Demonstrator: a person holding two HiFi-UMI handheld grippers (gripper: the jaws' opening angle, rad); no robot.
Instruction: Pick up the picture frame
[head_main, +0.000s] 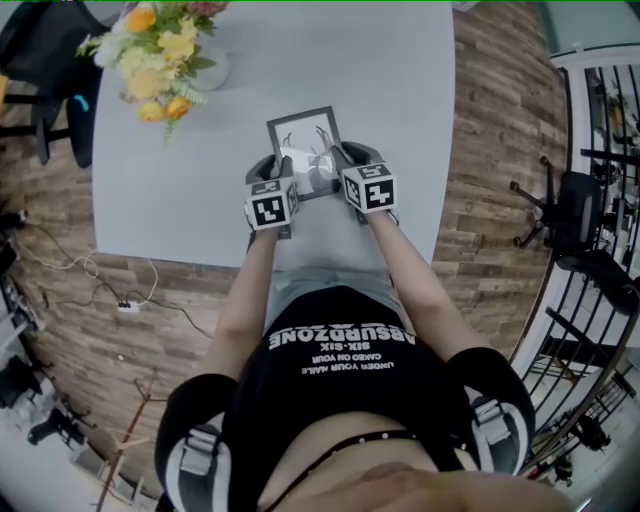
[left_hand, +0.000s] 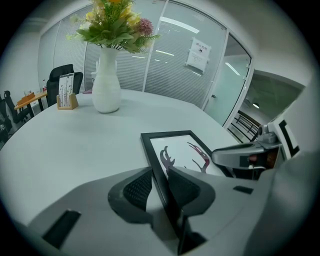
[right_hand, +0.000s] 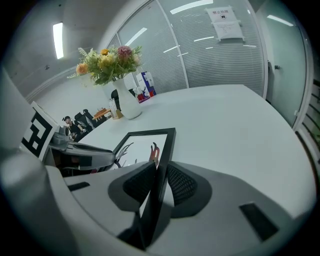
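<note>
Big grey table (head_main: 400, 90), with a white vase (left_hand: 106, 80) full of yellow, orange and pink flowers (head_main: 160, 50) standing on it. Black picture frame (head_main: 303, 135) on the same table, well apart from the vase, off to its right in the head view and nearer to the person than the vase. Inside the frame, a white sheet with a dark drawing (left_hand: 182, 155) that looks like antlers. Far end of the frame down on the table. Near end tucked under the two grippers, so cannot tell if it is off the table or not.

Left gripper (head_main: 284, 165) on the long side of the frame that faces the vase. In the left gripper view, same left gripper (left_hand: 160, 172) with that black edge between its two jaws, both dark bumpy pads (left_hand: 137, 187) squeezed up against it.

Right gripper (head_main: 335, 155) on the other long side, the one turned away from the vase. In the right gripper view, right gripper (right_hand: 161, 170) pinching that edge too, a pad on each face of it, no gap to see.

Both grippers side by side, tilted down, a black and white marker cube (head_main: 272, 205) on top of each. Two bare arms (head_main: 420, 290) reaching out toward the vase.
</note>
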